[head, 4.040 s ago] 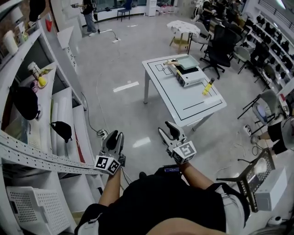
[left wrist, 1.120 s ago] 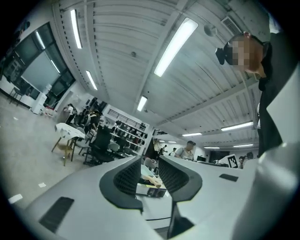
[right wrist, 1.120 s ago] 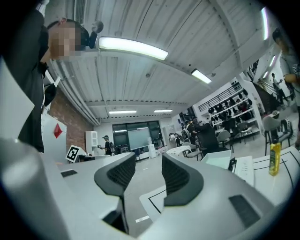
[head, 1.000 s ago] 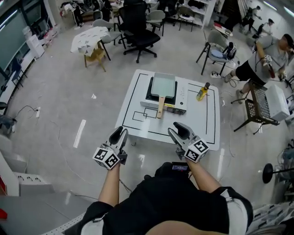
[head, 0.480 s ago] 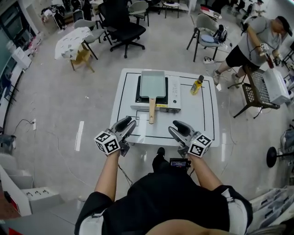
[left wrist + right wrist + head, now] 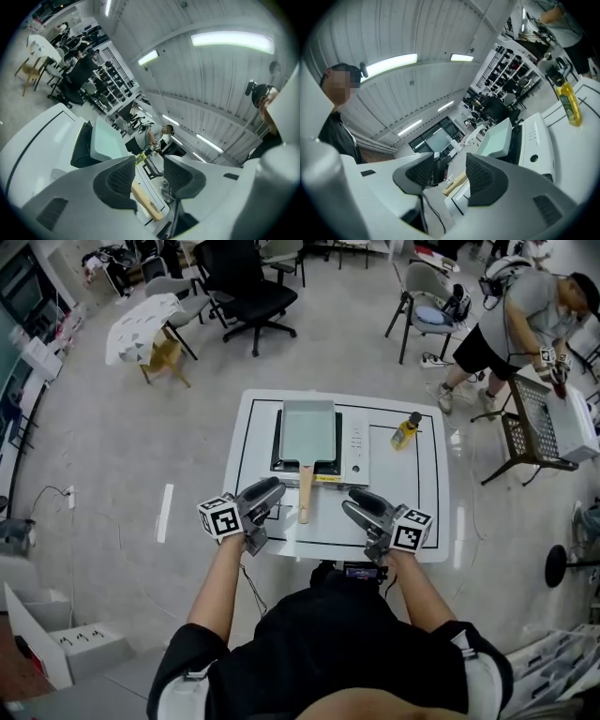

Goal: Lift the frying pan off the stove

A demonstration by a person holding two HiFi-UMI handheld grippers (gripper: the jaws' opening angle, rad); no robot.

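frying pan (image 6: 307, 432) is not lifted yet. it sits flat on the stove (image 6: 357, 441), a pale green rectangular pan over the dark burner, near the middle of the white counter (image 6: 417, 493). its wooden handle (image 6: 305, 493) sticks out past the stove's front edge toward the person, above the counter top.

both tools are at the near side of the counter, one on either side of that handle. the left tongs (image 6: 269, 493) reach in just beside the handle's end from the left. the right tongs (image 6: 359, 502) are near it on the right, a little further off. neither touches the pan or the handle, as far as the head view shows.

the left tongs have just been opening and now stand spread, with nothing pinched. in the left gripper view the handle shows through the gap, lying beyond and below the pads, not between them. the right tongs have also just been opening a bit wider and are spread and empty. the right gripper view shows the handle's end and the pan ahead through the gap.

i judge this to be the approach: the reach is nearly done, while the grip on the handle and the lift itself are both still to do. a yellow bottle (image 6: 406, 430) stands on the counter to the right of the stove, apart from the pan, and looks clear of the lift.
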